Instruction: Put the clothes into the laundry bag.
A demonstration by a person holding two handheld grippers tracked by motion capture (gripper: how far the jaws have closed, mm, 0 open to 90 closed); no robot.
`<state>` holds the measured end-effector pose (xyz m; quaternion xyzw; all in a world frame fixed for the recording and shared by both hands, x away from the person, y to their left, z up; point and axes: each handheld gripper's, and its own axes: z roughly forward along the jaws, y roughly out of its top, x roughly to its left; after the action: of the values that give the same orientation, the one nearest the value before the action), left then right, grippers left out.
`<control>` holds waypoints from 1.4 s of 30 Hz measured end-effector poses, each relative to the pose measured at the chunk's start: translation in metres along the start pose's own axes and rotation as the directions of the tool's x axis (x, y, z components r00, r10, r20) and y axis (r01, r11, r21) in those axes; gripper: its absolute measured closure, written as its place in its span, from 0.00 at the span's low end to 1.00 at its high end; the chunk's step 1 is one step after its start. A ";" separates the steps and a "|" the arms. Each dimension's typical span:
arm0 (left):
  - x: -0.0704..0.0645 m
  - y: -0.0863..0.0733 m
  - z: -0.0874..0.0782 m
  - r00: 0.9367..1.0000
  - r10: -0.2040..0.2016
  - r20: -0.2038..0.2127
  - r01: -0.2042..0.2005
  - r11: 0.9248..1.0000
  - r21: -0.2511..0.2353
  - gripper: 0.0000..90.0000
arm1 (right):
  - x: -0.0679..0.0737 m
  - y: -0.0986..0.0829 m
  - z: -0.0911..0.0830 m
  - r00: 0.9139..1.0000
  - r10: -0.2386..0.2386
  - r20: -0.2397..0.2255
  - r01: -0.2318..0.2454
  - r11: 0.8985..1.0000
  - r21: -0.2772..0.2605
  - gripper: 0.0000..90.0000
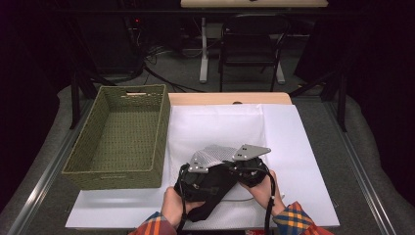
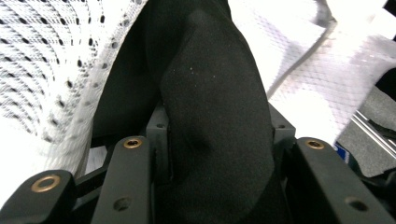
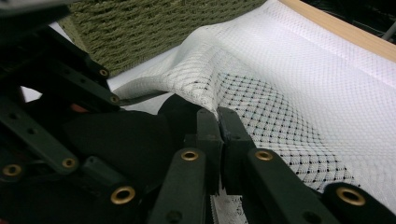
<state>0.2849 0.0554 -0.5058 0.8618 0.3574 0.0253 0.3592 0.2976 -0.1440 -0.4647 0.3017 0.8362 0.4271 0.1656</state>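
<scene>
A black cloth [image 1: 214, 188] lies bunched at the table's front edge, its upper end going under the lifted edge of a white mesh bag [image 1: 218, 153]. My left gripper [image 1: 196, 172] is shut on the black cloth [image 2: 215, 107], which bulges between the jaws and runs into the mesh bag [image 2: 51, 60]. My right gripper [image 1: 246, 165], just to its right, is shut on the rim of the mesh bag [image 3: 261, 93], its jaws pressed together on the netting [image 3: 218, 119]. In the right gripper view the black cloth [image 3: 121, 135] sits beside my left gripper [image 3: 56, 93].
A green woven basket [image 1: 122, 132] stands at the left of the table, close to the bag [image 3: 149, 23]. A white cover [image 1: 293, 152] spreads over the table. Behind the table stand a chair [image 1: 252, 44] and a desk leg.
</scene>
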 end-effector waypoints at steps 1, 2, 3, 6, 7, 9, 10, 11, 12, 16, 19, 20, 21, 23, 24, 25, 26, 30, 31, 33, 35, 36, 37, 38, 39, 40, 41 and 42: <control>0.001 -0.001 0.002 1.000 0.004 -0.003 -0.004 1.000 0.006 0.62 | -0.001 -0.001 0.000 1.000 0.001 -0.001 -0.001 1.000 0.004 0.98; 0.002 -0.002 0.004 1.000 0.016 -0.009 -0.015 1.000 0.016 0.62 | -0.001 -0.001 0.000 1.000 0.003 0.000 -0.003 1.000 0.006 0.98; 0.003 -0.003 0.005 1.000 0.018 -0.004 -0.018 1.000 0.021 0.61 | -0.001 -0.002 0.000 1.000 0.005 -0.001 -0.005 1.000 0.007 0.98; 0.003 -0.005 0.005 0.999 0.039 -0.005 -0.038 0.999 0.028 0.58 | -0.001 -0.002 -0.001 1.000 0.004 0.002 -0.004 1.000 0.005 0.98; 0.003 -0.005 0.005 0.999 0.045 -0.007 -0.045 0.999 0.031 0.56 | -0.001 -0.002 -0.001 1.000 0.003 0.003 -0.003 1.000 0.004 0.98; 0.004 -0.007 0.004 0.998 0.061 -0.011 -0.060 0.997 0.039 0.49 | 0.000 -0.002 -0.002 1.000 0.003 0.004 -0.003 1.000 0.006 0.98; 0.004 -0.008 0.003 0.998 0.068 -0.015 -0.067 0.997 0.045 0.47 | -0.001 -0.002 -0.002 1.000 0.002 0.005 -0.002 1.000 0.005 0.98; 0.004 -0.009 0.003 0.997 0.070 -0.012 -0.070 0.997 0.046 0.44 | -0.001 -0.001 -0.002 1.000 0.000 0.003 0.000 1.000 0.004 0.98; 0.004 -0.009 0.001 0.996 0.083 -0.013 -0.082 0.995 0.050 0.41 | -0.001 -0.001 -0.002 1.000 -0.002 0.004 0.002 1.000 0.003 0.98; 0.005 -0.011 -0.008 0.994 0.109 -0.018 -0.108 0.993 0.044 0.35 | -0.001 -0.003 -0.001 1.000 -0.001 0.004 0.001 1.000 0.007 0.98; 0.006 -0.014 -0.015 0.992 0.123 -0.029 -0.122 0.992 0.045 0.27 | -0.001 -0.003 -0.003 1.000 -0.001 0.004 0.001 1.000 0.003 0.98; 0.006 -0.016 -0.017 0.992 0.125 -0.031 -0.124 0.991 0.045 0.25 | -0.001 -0.003 -0.003 1.000 -0.002 0.002 0.002 1.000 0.002 0.98; 0.006 -0.017 -0.018 0.992 0.122 -0.025 -0.121 0.992 0.043 0.23 | -0.001 -0.002 -0.003 1.000 -0.003 0.002 0.003 1.000 0.001 0.98; 0.005 -0.020 -0.021 0.991 0.133 -0.021 -0.132 0.990 0.054 0.19 | -0.001 -0.002 -0.003 1.000 -0.002 0.002 0.002 1.000 0.000 0.98; 0.005 -0.022 -0.023 0.990 0.142 -0.020 -0.141 0.988 0.058 0.17 | -0.001 -0.002 -0.003 1.000 -0.002 0.004 0.002 1.000 0.000 0.98; 0.005 -0.023 -0.024 0.990 0.142 -0.015 -0.141 0.989 0.055 0.16 | -0.001 -0.002 -0.004 1.000 -0.001 0.005 0.001 1.000 0.000 0.98; 0.005 -0.024 -0.025 0.989 0.149 -0.014 -0.148 0.987 0.065 0.15 | -0.001 -0.002 -0.004 1.000 -0.001 0.006 0.001 1.000 0.000 0.98; 0.003 -0.030 -0.026 0.987 0.159 0.001 -0.159 0.984 0.084 0.08 | -0.002 -0.003 -0.003 1.000 0.001 0.005 -0.001 1.000 0.002 0.98; 0.003 -0.032 -0.026 0.988 0.157 -0.002 -0.156 0.983 0.093 0.07 | -0.002 -0.003 -0.003 1.000 -0.001 0.006 0.001 1.000 0.001 0.98; 0.002 -0.035 -0.026 0.987 0.161 -0.001 -0.160 0.981 0.107 0.04 | -0.003 -0.002 -0.004 1.000 -0.002 0.007 0.002 1.000 0.001 0.98; 0.003 -0.037 -0.025 0.989 0.150 0.011 -0.151 0.981 0.124 0.03 | -0.003 -0.003 -0.004 1.000 0.001 0.007 -0.001 1.000 0.000 0.98; 0.003 -0.038 -0.025 0.988 0.151 0.011 -0.151 0.980 0.131 0.03 | -0.003 -0.003 -0.004 1.000 0.002 0.007 -0.003 1.000 0.001 0.98; 0.003 -0.039 -0.024 0.987 0.157 0.016 -0.158 0.978 0.138 0.03 | -0.003 -0.003 -0.004 1.000 0.003 0.007 -0.003 1.000 0.002 0.98; 0.002 -0.039 -0.023 0.987 0.157 0.012 -0.157 0.978 0.139 0.03 | -0.003 -0.003 -0.004 1.000 0.002 0.006 -0.002 1.000 0.002 0.98; 0.002 -0.039 -0.023 0.987 0.159 0.014 -0.160 0.977 0.145 0.04 | -0.003 -0.003 -0.004 1.000 0.001 0.005 -0.001 1.000 0.005 0.98; 0.001 -0.039 -0.022 0.988 0.153 0.011 -0.153 0.977 0.148 0.06 | -0.003 -0.003 -0.004 1.000 0.001 0.004 -0.001 1.000 0.007 0.98; 0.001 -0.039 -0.021 0.987 0.158 0.007 -0.157 0.976 0.148 0.07 | -0.003 -0.003 -0.004 1.000 0.001 0.004 -0.001 1.000 0.006 0.98; 0.001 -0.040 -0.020 0.986 0.166 0.007 -0.165 0.974 0.157 0.09 | -0.003 -0.003 -0.004 1.000 0.000 0.004 0.000 1.000 0.007 0.98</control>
<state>0.2562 0.0874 -0.5168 0.9142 0.2862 0.0294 0.2855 0.2972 -0.1496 -0.4648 0.3033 0.8372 0.4237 0.1662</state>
